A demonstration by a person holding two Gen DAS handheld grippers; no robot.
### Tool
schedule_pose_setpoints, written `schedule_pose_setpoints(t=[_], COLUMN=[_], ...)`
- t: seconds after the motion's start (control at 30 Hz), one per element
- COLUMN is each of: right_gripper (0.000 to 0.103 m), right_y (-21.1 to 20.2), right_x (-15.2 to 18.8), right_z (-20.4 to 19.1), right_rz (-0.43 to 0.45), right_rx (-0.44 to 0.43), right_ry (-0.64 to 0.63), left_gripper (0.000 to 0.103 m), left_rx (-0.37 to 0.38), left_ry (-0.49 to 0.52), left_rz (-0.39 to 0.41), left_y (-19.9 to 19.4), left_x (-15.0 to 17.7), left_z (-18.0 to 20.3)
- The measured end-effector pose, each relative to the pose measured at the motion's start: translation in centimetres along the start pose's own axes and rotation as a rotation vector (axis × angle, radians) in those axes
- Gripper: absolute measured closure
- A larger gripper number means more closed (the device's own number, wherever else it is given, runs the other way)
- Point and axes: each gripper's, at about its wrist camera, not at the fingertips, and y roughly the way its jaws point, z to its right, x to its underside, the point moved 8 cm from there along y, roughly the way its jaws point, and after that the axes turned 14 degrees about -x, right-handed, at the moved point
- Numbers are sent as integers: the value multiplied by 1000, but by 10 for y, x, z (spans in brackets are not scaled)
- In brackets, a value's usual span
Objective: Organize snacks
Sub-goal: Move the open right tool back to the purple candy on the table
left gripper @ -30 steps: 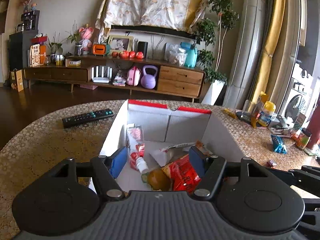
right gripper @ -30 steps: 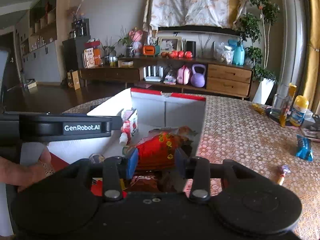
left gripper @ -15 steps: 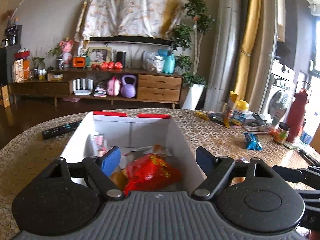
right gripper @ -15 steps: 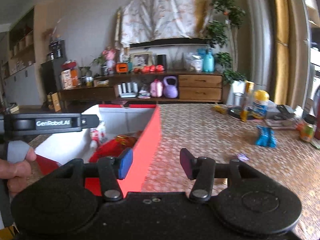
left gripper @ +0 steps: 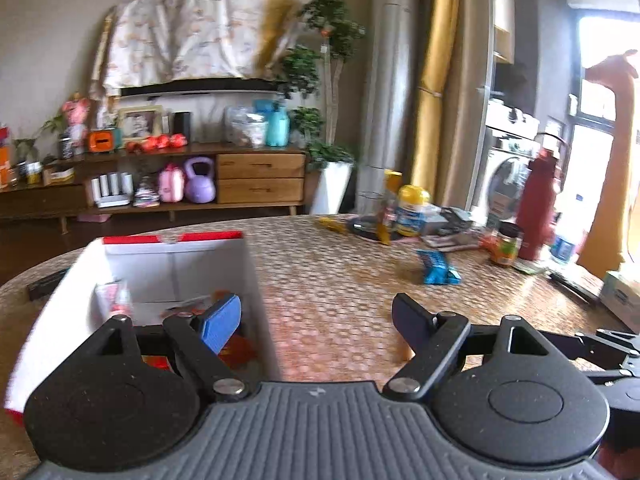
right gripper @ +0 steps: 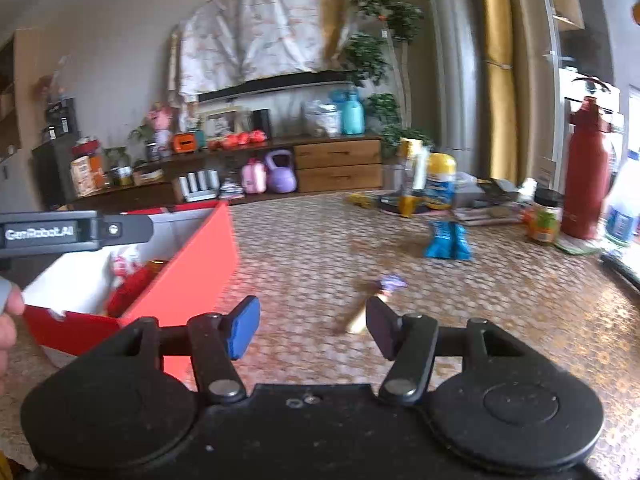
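a: right gripper state?
b: jaws had just been opening, roughly half apart, nothing between the pads. left gripper was wider, also had just been opening, also empty.
a: next target?
b: my guess was the small stick snack with a purple twisted wrapper end, lying on the table just ahead of the right gripper, right beside its right-hand finger. its long axis ran diagonally, near end by that finger, wrapper end further out and to the right.
a: which hand was nearer?
b: right, clearly. in the left wrist view only a sliver of it showed behind that gripper's right-hand finger.
a: anything else loose?
b: blue packet further ahead, slightly right, well apart from both grippers.
a: the box?
b: red-and-white box sat to the left of the right gripper, already holding red packets. left gripper was at its right-hand wall.
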Motion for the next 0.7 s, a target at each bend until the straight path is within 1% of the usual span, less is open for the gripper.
schedule_pose_setpoints(t=[0.27,0.43,0.57,0.7], right_gripper=[41,40,39,35], right_y=[-12,-13,-12,-8], right_x=[9,11,11,11], right_z=[56,89,112,129], right_rz=[8,12,9,2], right_rx=[101,149,175,183], right_ry=[55,84,100,108], left_gripper=[20,20,20,20], left_rx=[100,144,175,192], left_ry=[79,121,139,159], left_rz=[-8,-37,-66,-95], left_y=[18,41,63,85], left_x=[12,21,29,40], left_z=[63,95,119,137])
